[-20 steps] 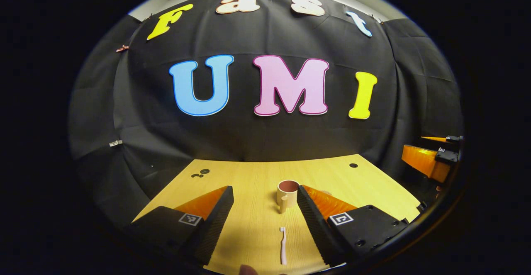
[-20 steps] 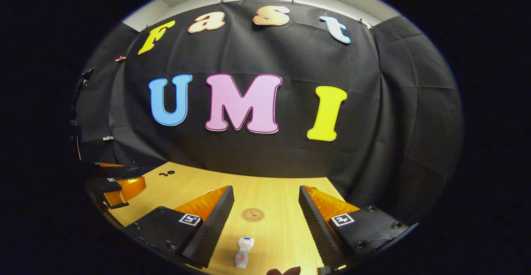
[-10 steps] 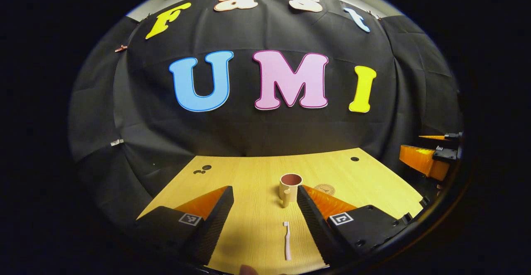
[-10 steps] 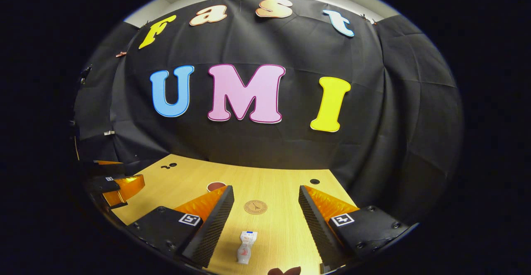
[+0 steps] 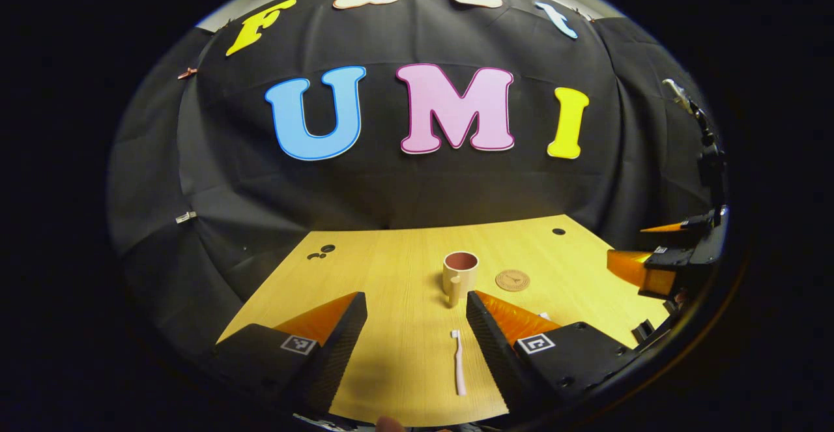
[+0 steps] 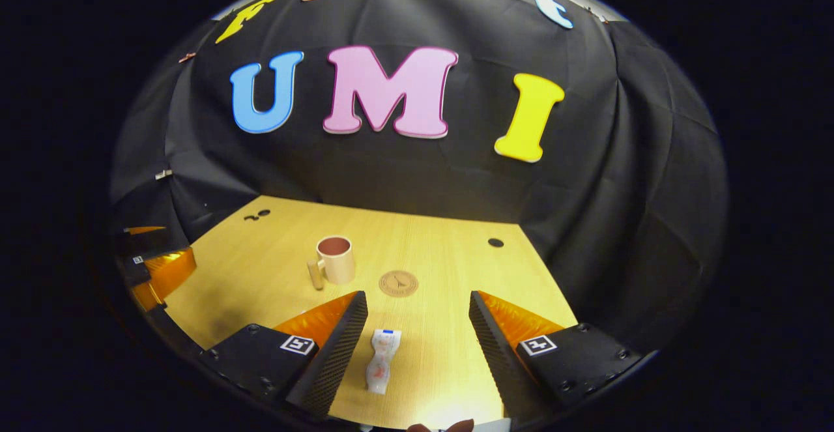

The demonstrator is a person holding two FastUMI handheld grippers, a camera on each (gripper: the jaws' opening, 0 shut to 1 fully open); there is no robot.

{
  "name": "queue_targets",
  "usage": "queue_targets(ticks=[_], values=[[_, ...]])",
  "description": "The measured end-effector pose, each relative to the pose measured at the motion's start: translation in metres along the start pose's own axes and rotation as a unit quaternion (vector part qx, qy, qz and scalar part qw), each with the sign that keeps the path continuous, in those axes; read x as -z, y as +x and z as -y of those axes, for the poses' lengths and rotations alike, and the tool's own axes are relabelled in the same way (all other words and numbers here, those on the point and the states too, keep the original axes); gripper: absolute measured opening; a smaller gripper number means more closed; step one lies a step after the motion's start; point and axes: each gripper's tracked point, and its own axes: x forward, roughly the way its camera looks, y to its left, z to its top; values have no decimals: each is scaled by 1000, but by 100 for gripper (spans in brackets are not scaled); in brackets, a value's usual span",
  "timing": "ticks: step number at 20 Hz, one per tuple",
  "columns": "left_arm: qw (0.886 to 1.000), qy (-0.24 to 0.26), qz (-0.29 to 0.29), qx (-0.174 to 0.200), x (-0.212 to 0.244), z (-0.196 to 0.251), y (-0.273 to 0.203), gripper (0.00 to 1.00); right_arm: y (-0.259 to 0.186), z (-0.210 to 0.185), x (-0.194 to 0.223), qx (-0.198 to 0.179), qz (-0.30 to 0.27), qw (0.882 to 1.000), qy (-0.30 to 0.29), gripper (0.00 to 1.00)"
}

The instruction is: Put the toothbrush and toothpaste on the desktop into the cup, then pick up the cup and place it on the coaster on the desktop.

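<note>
In the left gripper view, the left gripper (image 5: 417, 341) hangs over the near part of the desk (image 5: 391, 275), and its two fingers are wide apart with nothing between them but the desk below. Far back on the left of the desk there are a few small dark holes (image 5: 319, 253). The toothbrush (image 5: 459, 370) lies flat on the wood between the two fingers, closer to the right one, with its bristle end pointing away toward the cup (image 5: 460, 270). The cup stands upright past the brush, with its handle turned toward the camera, and it looks empty. Just to the right of the cup lies the flat round coaster (image 5: 512, 280), not touching it. Farther right, at the edge of the desk, the right gripper (image 5: 658, 256) can be seen from the side. In the right gripper view, the left gripper (image 6: 153, 262) shows at the far left edge of the desk (image 6: 443, 249). The cup (image 6: 336, 259) stands more to the middle, and the coaster (image 6: 398, 283) is just to its right. The right gripper (image 6: 417, 341) is held over the near edge, and its fingers are wide apart too, holding nothing. The toothpaste (image 6: 381, 369) lies flat on the wood between those fingers, right beside the left one. Far back on the right is one more dark hole (image 6: 495, 242).
</note>
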Motion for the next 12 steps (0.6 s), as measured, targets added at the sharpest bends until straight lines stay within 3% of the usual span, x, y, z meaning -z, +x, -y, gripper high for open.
queue_targets(ticks=[5,12], values=[[999,-5,-32,-12,27,-10,-6,95,38,-18,71,-10,-115,993,-23,97],[998,-22,-51,-24,42,-22,-5,96,78,-37,153,-15,-250,968,-30,97]])
